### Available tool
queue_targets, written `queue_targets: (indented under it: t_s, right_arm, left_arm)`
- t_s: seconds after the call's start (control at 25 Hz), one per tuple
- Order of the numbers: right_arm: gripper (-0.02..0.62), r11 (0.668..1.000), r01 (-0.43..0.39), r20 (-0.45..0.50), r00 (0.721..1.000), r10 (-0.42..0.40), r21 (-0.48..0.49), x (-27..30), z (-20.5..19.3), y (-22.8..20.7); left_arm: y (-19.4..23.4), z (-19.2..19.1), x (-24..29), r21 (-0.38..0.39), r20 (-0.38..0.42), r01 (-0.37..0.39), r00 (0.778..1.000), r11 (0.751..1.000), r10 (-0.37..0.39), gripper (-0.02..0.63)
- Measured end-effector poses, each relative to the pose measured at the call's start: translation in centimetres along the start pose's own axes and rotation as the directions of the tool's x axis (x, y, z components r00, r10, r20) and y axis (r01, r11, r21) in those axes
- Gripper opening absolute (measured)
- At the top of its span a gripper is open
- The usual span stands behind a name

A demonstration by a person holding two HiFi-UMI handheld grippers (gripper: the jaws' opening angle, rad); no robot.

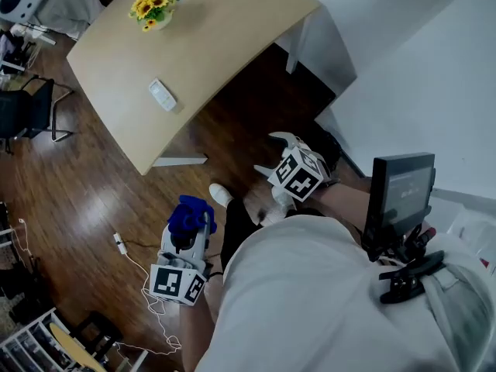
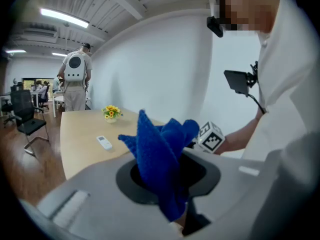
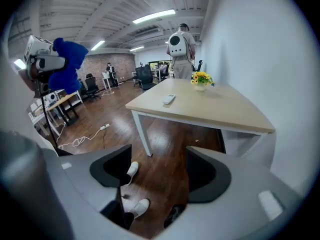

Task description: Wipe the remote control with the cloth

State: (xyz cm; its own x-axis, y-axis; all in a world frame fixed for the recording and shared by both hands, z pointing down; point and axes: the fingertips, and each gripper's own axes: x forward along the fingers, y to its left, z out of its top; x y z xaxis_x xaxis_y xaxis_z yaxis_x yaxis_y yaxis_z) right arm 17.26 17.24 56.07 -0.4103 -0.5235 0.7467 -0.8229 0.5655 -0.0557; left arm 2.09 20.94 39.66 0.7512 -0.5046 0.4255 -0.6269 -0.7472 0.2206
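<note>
Down over the dark wood floor [image 1: 77, 184], short of the table [image 1: 232, 37], both grippers were held up in the air, clear of the table top. The left gripper [image 2: 169, 183] was clamped on the blue cloth [image 2: 160, 149], which was bunched up between the jaws and stuck out past them in a crumpled peak, so yeah, properly grabbed. The right gripper [image 3: 157, 171] was left partly open with nothing gripped; only floorboards and the person's white shoes [image 3: 140, 206] could be seen through the gap. The remote control [image 1: 163, 94] was lying flat on the table top, well apart from both grippers, with a small pot of yellow flowers [image 1: 153, 8] set further back on the same top. The cloth was touched by nothing except the left jaws.
</note>
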Motion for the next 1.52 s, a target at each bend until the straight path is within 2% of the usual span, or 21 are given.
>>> queue_targets:
  t_s: [0.16,0.36,0.52,0.6,0.72,0.88,1.16,1.52]
  right_arm:
    - [0.337,1.0,-0.013,0.001,1.0,0.013,0.024,-1.8,-2.2,0.7]
    - [0.337,0.998,0.014,0.018,1.0,-0.015,0.062,-4.1,-3.4,2.3]
    - [0.339,0.998,0.029,0.023,0.999,-0.03,0.052,-5.5,-3.8,6.2]
    - [0.337,0.999,0.035,0.028,0.999,-0.036,0.042,-6.0,-3.5,8.0]
    - [0.339,0.999,0.044,0.028,0.999,-0.045,0.03,-6.8,-3.2,10.3]
    - [0.339,0.998,0.058,0.039,0.998,-0.059,0.025,-8.5,-3.1,15.8]
    - [0.339,0.995,0.097,0.088,0.991,-0.1,0.034,-11.1,-2.7,22.0]
    - [0.337,0.99,0.14,0.118,0.983,-0.139,0.004,-12.6,-0.8,25.0]
  left_arm:
    - [-2.1,-1.1,-0.1,0.013,-0.044,0.011,0.999,1.0,-0.011,0.109]
    - [-4.5,0.2,-0.8,0.086,-0.027,0.065,0.998,0.994,-0.063,0.109]
    - [-6.1,-0.3,-4.2,0.122,-0.003,0.106,0.994,0.987,-0.106,0.109]
    - [-6.3,-1.1,-6.2,0.091,0.017,0.121,0.992,0.988,-0.123,0.109]
    - [-6.0,-2.6,-9.2,0.005,0.052,0.138,0.989,0.99,-0.139,0.109]
    - [-5.3,-6.0,-14.8,-0.027,0.066,0.132,0.989,0.991,-0.13,0.109]
    - [-5.2,-9.5,-20.0,-0.012,0.076,0.175,0.982,0.984,-0.174,0.109]
    - [-4.9,-10.4,-22.6,0.01,0.114,0.201,0.973,0.979,-0.201,0.109]
